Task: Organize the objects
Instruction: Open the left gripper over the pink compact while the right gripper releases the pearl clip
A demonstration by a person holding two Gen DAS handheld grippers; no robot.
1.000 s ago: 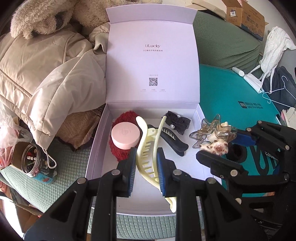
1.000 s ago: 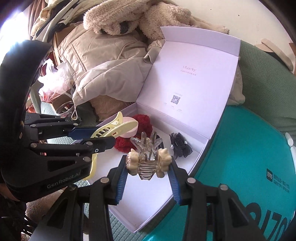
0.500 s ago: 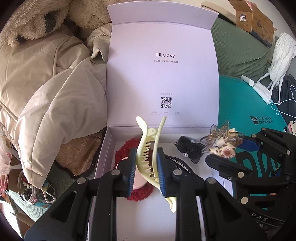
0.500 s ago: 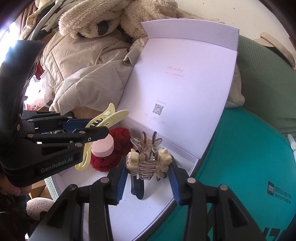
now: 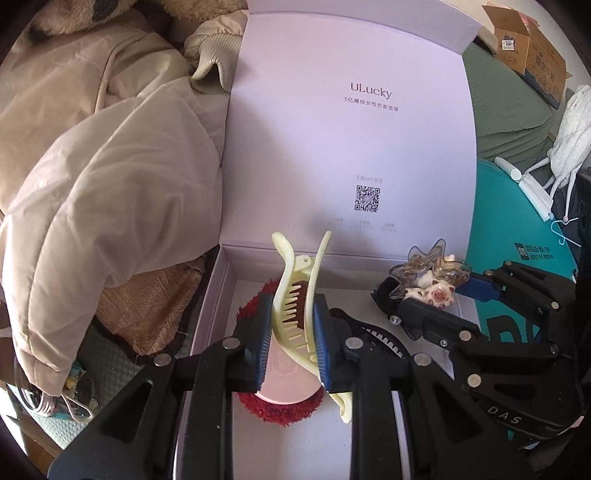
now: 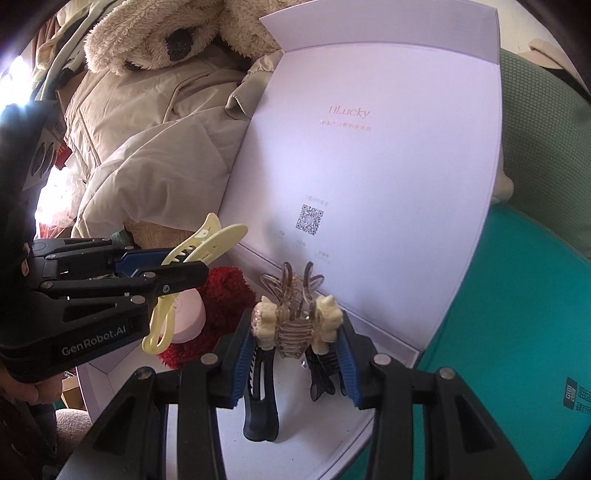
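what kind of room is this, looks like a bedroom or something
Probably a bedroom or a lived-in living space: a beige puffer jacket and a plush toy are piled on green quilted bedding, with clothes hangers nearby.

Bright daylight, left-edge glare, sharp centres, fisheye-bent dark corners.

A green textured cover [image 5: 509, 107] spreads under everything, with a teal mat [image 6: 517, 295] laid over it on the right. The open pale lilac box [image 5: 218, 295] rests on these, its near right corner over the teal mat and its lid standing upright at the far side. A beige padded jacket [image 5: 110, 177] is heaped to the left of the box, touching the lid. A small cardboard carton [image 5: 532, 55] sits far right.
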